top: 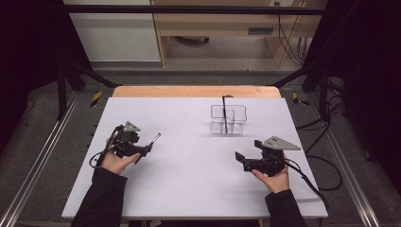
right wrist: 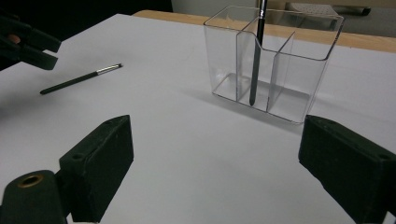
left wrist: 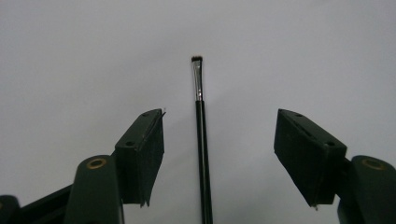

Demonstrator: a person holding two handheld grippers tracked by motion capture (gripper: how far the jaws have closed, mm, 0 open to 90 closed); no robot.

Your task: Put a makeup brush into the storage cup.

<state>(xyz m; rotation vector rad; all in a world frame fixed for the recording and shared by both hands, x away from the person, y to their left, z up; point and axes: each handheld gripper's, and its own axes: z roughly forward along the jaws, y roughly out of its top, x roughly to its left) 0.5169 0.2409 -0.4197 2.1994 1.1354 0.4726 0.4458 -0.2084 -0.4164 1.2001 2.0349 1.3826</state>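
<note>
My left tool (left wrist: 219,140) stands wide, pads clear of the thin brush (left wrist: 201,140) lying between them on the white surface (top: 189,170) at the left. My right tool (right wrist: 215,172) also gapes empty at the near right. I judge the pick-up is in hand: next I must close on the handle and carry it to the clear organizer (top: 229,119), far right, where another brush (top: 225,113) already stands.

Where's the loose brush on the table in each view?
High view: brush left of centre, at the left gripper.
Left gripper view: centre, between the open jaws, bristles up.
Right gripper view: upper left, lying flat.
Shared landmark: white table, also and.
</note>
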